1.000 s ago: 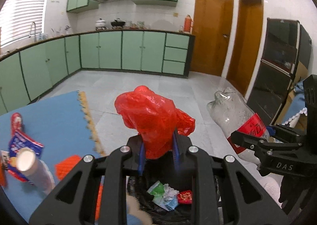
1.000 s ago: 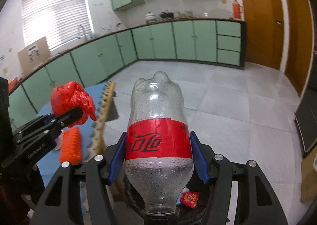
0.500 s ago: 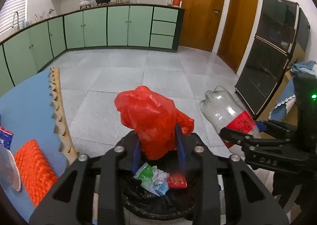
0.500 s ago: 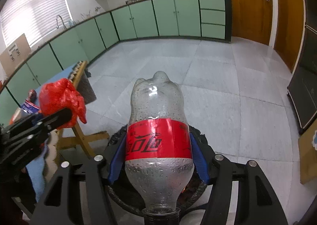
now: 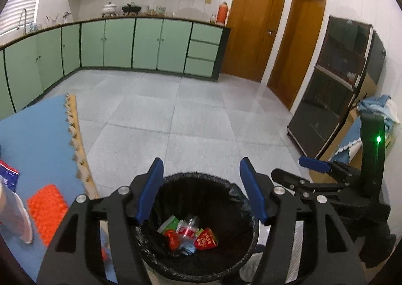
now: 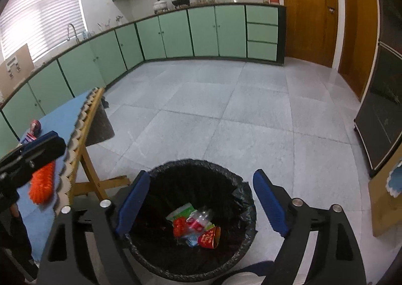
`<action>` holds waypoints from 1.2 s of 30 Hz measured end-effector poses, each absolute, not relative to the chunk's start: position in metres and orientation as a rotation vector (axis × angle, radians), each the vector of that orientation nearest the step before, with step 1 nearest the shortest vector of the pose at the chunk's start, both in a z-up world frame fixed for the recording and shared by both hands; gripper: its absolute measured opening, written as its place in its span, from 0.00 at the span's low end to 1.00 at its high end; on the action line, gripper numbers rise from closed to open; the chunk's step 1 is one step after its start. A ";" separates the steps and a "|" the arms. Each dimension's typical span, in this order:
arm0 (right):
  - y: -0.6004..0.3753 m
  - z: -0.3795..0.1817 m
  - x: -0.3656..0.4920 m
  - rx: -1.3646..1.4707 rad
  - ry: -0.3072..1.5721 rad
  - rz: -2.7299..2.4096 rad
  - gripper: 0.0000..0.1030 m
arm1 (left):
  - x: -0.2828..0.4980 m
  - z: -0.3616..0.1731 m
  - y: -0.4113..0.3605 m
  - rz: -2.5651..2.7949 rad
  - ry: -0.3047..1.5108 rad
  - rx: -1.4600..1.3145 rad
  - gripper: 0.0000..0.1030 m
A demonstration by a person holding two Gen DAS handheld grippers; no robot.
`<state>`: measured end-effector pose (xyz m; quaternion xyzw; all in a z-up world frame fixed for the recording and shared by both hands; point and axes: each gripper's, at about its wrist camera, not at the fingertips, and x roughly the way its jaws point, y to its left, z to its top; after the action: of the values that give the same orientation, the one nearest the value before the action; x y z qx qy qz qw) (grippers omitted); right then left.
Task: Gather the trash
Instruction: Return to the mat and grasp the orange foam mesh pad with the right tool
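Both the left gripper (image 5: 201, 189) and the right gripper (image 6: 201, 204) have just been opening and now stand spread and empty over the black-lined bin (image 5: 241, 257). At its bottom lie 2 pieces — a crumpled red bag (image 5: 173, 238) and a plastic bottle (image 5: 187, 228). The table (image 5: 37, 134) at left holds more litter: a soft, light orange piece (image 5: 47, 203), best pinched across its middle.

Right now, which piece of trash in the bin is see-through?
The plastic bottle with the red label, lying between the crumpled red bag and the red packet; the others are opaque.
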<state>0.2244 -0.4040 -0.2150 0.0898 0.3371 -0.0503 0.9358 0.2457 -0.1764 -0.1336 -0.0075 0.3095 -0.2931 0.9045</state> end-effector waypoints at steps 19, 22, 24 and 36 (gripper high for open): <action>-0.263 -0.180 0.230 0.113 0.493 0.196 0.93 | 0.203 -0.092 -0.001 -0.168 0.467 -0.030 0.71; -0.234 -0.188 0.238 0.089 0.506 0.253 0.93 | 0.201 -0.098 0.016 -0.128 0.487 -0.044 0.71; -0.217 -0.194 0.241 0.064 0.512 0.270 0.93 | 0.200 -0.102 0.029 -0.104 0.498 -0.054 0.71; -0.158 -0.225 0.276 -0.020 0.604 0.300 0.81 | 0.202 -0.116 0.062 -0.057 0.513 -0.086 0.71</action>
<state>0.2761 -0.1578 -0.2249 -0.0098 0.2964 0.1472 0.9436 0.2016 0.0618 -0.1160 -0.0423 0.2534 -0.0283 0.9660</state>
